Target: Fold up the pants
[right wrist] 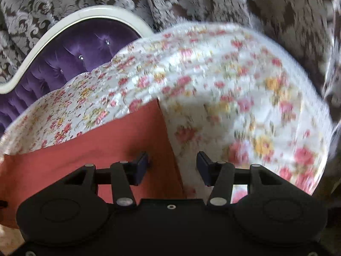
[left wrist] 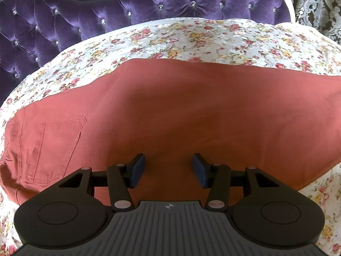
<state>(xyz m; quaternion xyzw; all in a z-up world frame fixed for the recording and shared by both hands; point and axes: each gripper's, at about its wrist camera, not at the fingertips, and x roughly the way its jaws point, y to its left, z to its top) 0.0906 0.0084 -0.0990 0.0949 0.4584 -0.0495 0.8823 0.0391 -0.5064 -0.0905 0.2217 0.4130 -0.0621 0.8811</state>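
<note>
In the left wrist view, the pants (left wrist: 181, 111) lie flat on a floral bedsheet (left wrist: 191, 40), and they are of a rust-red colour. They stretch across the picture from left to right, and a back pocket (left wrist: 55, 149) is visible on the left part of the cloth. The left gripper (left wrist: 169, 169) is above the near edge of the pants. Its jaws stand apart at a middle width, and nothing is between the blue pads (left wrist: 138, 170); only the red cloth is seen below the gap. Behind the bed there is a purple tufted headboard (left wrist: 64, 21) with a white frame. In the right wrist view, the picture is blurred, mostly on the right side. Here one straight end of the pants (right wrist: 119, 132) is seen on the left, and its edge runs downward between the fingers of the right gripper (right wrist: 172, 166). This gripper's jaws are spread apart and hold nothing; the left finger is over the red cloth and the right finger is over the floral bedsheet (right wrist: 245, 98). The headboard (right wrist: 70, 61) and a patterned curtain (right wrist: 191, 0) are behind.
</note>
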